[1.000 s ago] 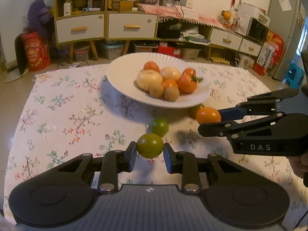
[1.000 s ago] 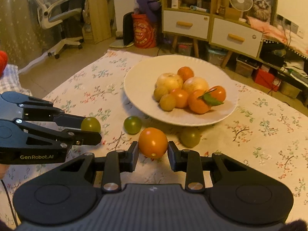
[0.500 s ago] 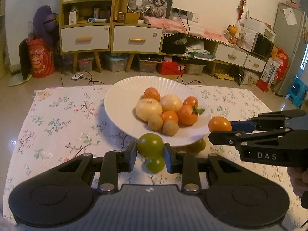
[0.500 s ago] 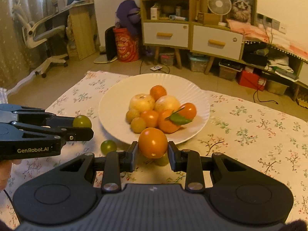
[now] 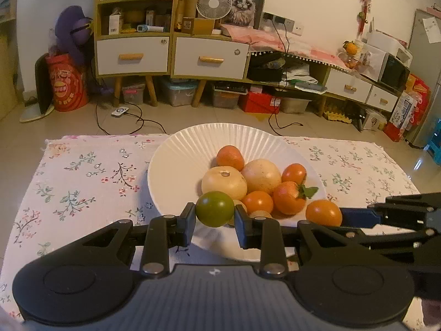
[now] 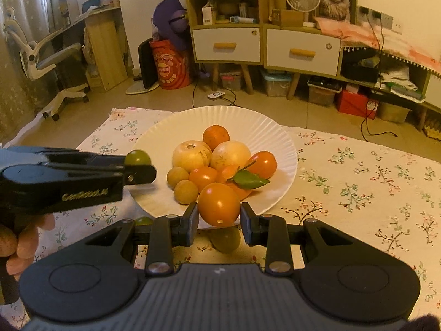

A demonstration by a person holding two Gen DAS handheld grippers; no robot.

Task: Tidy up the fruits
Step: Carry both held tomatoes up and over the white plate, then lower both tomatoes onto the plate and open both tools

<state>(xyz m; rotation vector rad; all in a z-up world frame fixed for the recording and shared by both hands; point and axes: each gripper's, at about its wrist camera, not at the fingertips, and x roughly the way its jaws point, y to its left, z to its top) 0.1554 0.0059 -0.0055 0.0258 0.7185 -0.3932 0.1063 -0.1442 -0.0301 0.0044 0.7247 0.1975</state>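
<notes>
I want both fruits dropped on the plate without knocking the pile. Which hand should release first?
Probably the left. Its tool holds the green tomato over bare plate beside the pile, seen from the right wrist. The right tool holds the orange tomato at the plate's near edge, against the heaped fruit.

Home living room, lived-in. Wooden sideboard with white drawers, small desk fan, framed cat picture, storage boxes underneath, fridge at right, office chair by a curtained window, floral cloth on the worktop.
</notes>
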